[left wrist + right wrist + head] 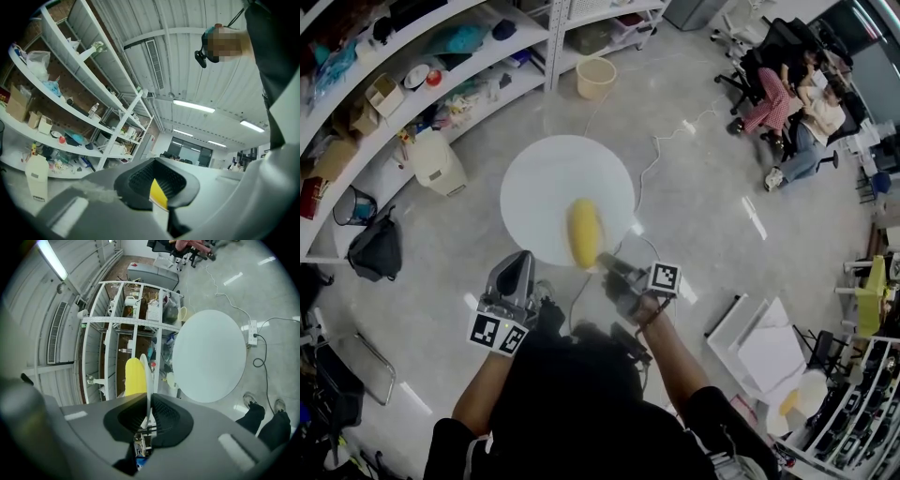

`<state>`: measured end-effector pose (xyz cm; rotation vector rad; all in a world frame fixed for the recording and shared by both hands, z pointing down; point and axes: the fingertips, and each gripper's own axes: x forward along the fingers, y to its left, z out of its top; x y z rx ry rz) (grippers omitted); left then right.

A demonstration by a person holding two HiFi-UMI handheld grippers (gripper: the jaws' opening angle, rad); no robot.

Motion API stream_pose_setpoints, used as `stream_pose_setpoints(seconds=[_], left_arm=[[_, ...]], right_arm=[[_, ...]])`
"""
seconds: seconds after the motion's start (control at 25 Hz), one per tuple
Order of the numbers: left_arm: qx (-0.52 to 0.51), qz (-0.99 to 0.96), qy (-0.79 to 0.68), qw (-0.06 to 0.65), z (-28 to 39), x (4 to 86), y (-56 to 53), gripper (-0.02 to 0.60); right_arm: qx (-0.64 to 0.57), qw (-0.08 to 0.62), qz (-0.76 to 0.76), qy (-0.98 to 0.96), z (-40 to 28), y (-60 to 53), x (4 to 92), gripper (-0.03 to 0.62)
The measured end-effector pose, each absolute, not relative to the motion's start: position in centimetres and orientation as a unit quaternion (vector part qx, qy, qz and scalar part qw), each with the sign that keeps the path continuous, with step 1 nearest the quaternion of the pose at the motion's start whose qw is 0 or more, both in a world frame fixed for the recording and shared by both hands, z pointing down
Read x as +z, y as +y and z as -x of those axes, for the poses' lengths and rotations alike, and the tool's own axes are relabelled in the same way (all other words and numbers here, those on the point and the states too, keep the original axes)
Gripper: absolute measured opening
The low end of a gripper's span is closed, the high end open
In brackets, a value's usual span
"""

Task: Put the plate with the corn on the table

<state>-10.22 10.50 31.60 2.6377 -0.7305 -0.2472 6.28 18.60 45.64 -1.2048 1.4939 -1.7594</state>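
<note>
A yellow corn cob [584,232] lies on a white plate [148,376], which shows edge-on in the right gripper view with the corn [134,377] on its left face. My right gripper [147,414] is shut on the plate's rim. In the head view the right gripper [607,265] holds it over the near edge of the round white table [546,183], and the plate is hard to tell from the tabletop. My left gripper [520,262] hangs to the left of the table's near edge, shut with nothing in it. In its own view the left gripper [161,188] points up at the ceiling.
Curved white shelves [412,56] full of clutter run along the left. A white bin [438,161], a black bag [375,248] and a cream bucket [596,77] stand on the floor. A cable and power strip [253,331] lie beside the table. People sit on chairs [787,94] at the far right.
</note>
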Motion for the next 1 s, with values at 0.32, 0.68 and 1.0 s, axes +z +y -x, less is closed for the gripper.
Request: stream_pose_setpoints(seconds=[0.32, 0.68, 1.0], left_arm=[[-0.089, -0.939, -0.269, 0.194, 11.4, 31.7, 8.2, 0.002], [-0.096, -0.933, -0.285, 0.196, 11.6, 31.6, 6.8, 0.002], [-0.101, -0.929, -0.3, 0.192, 10.6, 31.8, 3.7, 0.002]], right_arm=[[-0.648, 0.261, 0.445, 0.56, -5.6, 16.6, 45.9, 0.037], [-0.651, 0.254, 0.433, 0.569, -5.2, 14.1, 45.5, 0.037], [-0.655, 0.235, 0.423, 0.58, -5.9, 10.9, 46.1, 0.037]])
